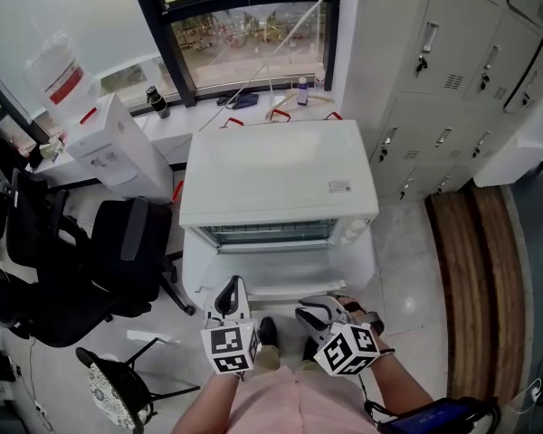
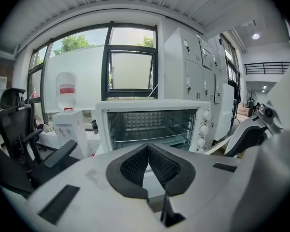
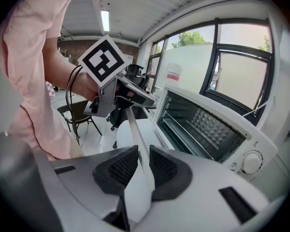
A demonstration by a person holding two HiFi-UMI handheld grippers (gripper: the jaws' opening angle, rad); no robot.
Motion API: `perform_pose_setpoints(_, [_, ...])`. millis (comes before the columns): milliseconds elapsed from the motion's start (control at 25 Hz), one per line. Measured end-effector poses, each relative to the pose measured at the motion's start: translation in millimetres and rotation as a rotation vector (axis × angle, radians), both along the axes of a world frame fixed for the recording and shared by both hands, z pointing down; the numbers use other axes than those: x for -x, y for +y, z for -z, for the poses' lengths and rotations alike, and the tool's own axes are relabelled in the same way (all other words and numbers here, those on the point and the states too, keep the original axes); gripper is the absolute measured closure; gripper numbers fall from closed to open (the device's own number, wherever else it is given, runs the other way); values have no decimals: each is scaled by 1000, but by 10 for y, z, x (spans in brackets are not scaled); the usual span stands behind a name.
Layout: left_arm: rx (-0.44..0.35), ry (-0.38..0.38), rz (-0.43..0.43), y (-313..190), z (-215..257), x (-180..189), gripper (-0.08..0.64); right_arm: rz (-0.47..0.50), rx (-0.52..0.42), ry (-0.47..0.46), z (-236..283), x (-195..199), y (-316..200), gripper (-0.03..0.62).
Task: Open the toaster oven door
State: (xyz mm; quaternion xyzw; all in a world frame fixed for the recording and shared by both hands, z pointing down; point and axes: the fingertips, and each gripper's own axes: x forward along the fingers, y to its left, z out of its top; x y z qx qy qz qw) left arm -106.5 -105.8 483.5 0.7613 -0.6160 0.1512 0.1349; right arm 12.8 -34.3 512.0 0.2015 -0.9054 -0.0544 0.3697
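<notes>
A boxy white toaster oven [image 1: 276,170] with a smooth, flat metal top is standing below a window [image 1: 244,34], beside a bank of pale metal lockers [image 1: 462,70]. Its door [image 1: 281,274] is hanging open, folded down and out from the bottom edge of the oven's front towards the person. The open cavity is showing a thin wire rack [image 2: 150,129] and a dimpled, shiny back wall. Three round white knobs [image 2: 203,128] are sitting in a column at the right edge of the front.

The right gripper [image 1: 315,313] is reaching in at the door's outer edge. Its ribbed black pads are clenching a slim, flat white handle [image 3: 135,129] that is running along that edge. The left gripper [image 1: 233,289] is hovering just beside it, at the far end of the same handle as seen from the right gripper view. Its jaws are pressing together at the tips in a V, with nothing between them. Each gripper is carrying a cube with black and white square markers.

A black office chair [image 1: 90,269] is standing well apart, to the left of the oven.
</notes>
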Motion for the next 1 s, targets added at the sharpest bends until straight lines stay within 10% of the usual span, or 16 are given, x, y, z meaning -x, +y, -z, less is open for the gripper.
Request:
perform_pose_setpoints(360, [4, 10, 0, 0, 8, 1, 546, -263, 109, -355, 716, -183, -372, 591])
perform_pose_setpoints(640, [1, 17, 18, -6, 8, 16, 546, -530, 122, -242, 419, -495, -693, 591])
perform_pose_setpoints(1000, [-9, -7, 48, -19, 23, -6, 546, -498, 135, -239, 351, -505, -656, 591])
